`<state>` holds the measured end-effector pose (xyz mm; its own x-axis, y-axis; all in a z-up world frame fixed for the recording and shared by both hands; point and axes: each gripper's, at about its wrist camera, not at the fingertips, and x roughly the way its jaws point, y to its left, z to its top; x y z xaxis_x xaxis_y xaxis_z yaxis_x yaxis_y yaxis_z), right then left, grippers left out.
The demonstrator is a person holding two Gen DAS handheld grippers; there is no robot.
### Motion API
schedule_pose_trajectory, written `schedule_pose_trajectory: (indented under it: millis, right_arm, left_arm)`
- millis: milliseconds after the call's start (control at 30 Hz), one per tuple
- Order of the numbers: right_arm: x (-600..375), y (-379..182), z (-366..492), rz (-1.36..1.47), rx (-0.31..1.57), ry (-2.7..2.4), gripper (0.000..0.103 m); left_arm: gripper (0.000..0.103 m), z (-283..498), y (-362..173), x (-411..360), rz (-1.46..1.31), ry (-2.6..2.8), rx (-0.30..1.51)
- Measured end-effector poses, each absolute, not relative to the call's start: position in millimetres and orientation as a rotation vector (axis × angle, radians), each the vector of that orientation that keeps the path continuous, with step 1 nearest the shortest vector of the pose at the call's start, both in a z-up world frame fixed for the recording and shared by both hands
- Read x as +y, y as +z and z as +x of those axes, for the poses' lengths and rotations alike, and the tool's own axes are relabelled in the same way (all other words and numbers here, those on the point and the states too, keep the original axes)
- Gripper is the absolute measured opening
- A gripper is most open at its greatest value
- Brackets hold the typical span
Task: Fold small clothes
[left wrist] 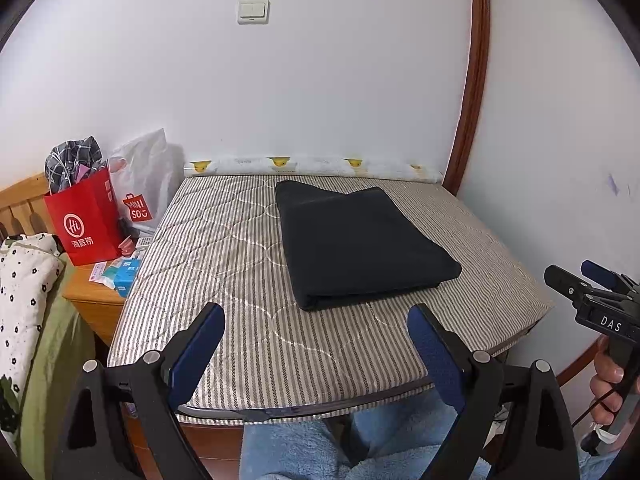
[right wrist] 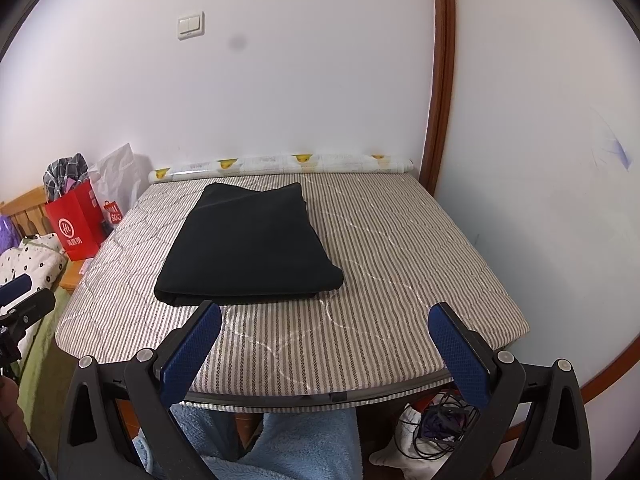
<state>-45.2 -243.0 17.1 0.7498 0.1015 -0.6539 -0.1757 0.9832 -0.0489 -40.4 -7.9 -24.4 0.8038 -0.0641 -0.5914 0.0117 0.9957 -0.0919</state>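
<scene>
Black folded garment (left wrist: 362, 246) lies flat mid-mattress (left wrist: 224, 240), long axis running away from me | ahead of both tools, apart | left tool (left wrist: 316, 338) spread, empty | right tool (right wrist: 325, 338) spread, empty, slightly nearer its front corner

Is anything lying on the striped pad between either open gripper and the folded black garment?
Nothing visible. Only bare striped pad separates the left gripper from the black garment, and the same holds for the right gripper in its own view. Both grippers are open and hold nothing.
</scene>
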Motion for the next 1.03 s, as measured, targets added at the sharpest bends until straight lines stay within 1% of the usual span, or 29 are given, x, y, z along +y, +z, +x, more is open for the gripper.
schedule_pose_trajectory:
  millis: [1033]
  right_arm:
    - [-245.9, 17.9, -45.7, -0.114, 0.707, 0.154, 0.102]
  left_arm:
    - [0.093, -40.6, -22.2, 0.6, -0.093, -0.036, 0.638]
